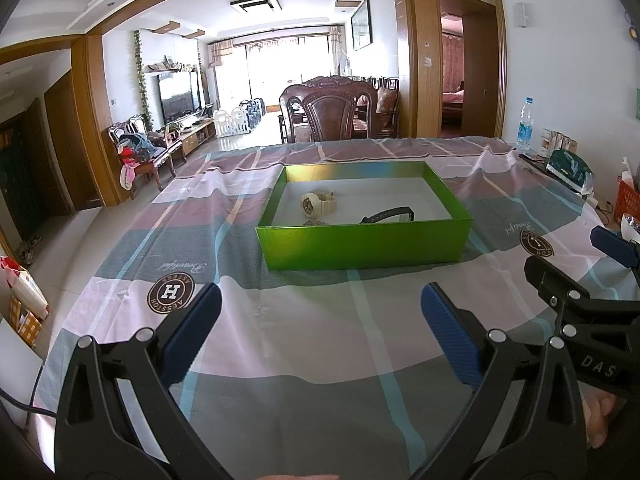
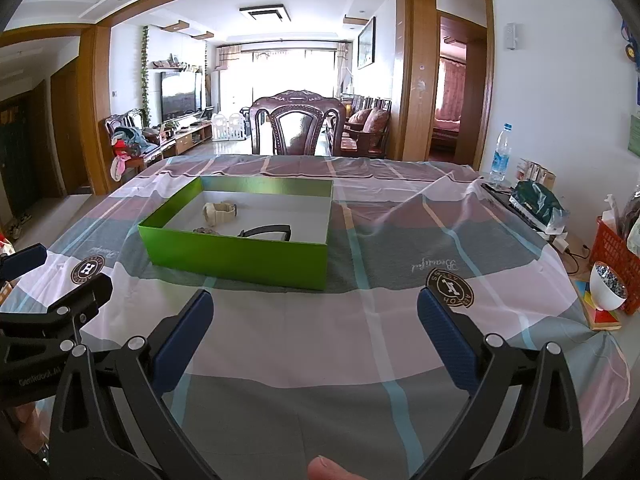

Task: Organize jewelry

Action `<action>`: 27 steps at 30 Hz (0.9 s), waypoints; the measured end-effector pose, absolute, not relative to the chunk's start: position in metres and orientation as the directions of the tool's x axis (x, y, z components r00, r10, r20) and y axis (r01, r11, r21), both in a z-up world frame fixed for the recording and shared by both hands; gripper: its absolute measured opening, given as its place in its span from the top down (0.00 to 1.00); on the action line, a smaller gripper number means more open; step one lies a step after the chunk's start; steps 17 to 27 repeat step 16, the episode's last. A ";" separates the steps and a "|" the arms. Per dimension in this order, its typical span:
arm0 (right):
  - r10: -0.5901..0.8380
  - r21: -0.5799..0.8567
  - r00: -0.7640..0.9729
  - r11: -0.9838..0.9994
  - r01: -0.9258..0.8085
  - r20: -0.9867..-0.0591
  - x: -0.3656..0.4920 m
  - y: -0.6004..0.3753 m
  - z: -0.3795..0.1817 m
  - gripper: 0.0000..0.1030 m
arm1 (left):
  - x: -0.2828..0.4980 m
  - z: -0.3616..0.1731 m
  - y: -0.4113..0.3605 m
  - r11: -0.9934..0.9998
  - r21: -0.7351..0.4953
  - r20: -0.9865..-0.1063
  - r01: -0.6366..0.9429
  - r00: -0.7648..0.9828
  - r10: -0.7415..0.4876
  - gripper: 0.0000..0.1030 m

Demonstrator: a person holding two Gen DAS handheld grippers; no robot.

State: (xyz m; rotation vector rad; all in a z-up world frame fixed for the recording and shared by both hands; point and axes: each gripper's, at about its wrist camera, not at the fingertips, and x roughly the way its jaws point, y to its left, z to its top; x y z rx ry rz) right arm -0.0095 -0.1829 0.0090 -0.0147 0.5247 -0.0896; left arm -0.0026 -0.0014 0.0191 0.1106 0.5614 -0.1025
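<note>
Watches (image 1: 319,203) (cream & black) lie in green box (image 1: 362,242); both hand-held grippers, left (image 1: 321,334) & right (image 2: 315,338), gape wide w/ nothing held.

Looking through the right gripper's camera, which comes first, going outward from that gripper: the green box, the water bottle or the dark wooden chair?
1. Green box: nearest, on the cloth ahead and left of the right gripper.
2. Water bottle: farther, at the table's far right edge.
3. Dark wooden chair: farthest, behind the table's far side.
</note>
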 end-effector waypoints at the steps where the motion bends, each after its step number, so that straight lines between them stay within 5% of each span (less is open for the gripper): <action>1: -0.089 -0.036 0.861 0.996 0.081 -0.500 -0.009 -0.183 0.009 0.03 | -0.002 0.020 -0.002 0.989 0.076 -0.536 0.127 0.842 -0.066 0.04; 27: -0.092 -0.037 0.859 0.996 0.085 -0.503 -0.011 -0.182 0.009 0.03 | -0.005 0.020 -0.001 0.989 0.076 -0.539 0.130 0.840 -0.069 0.04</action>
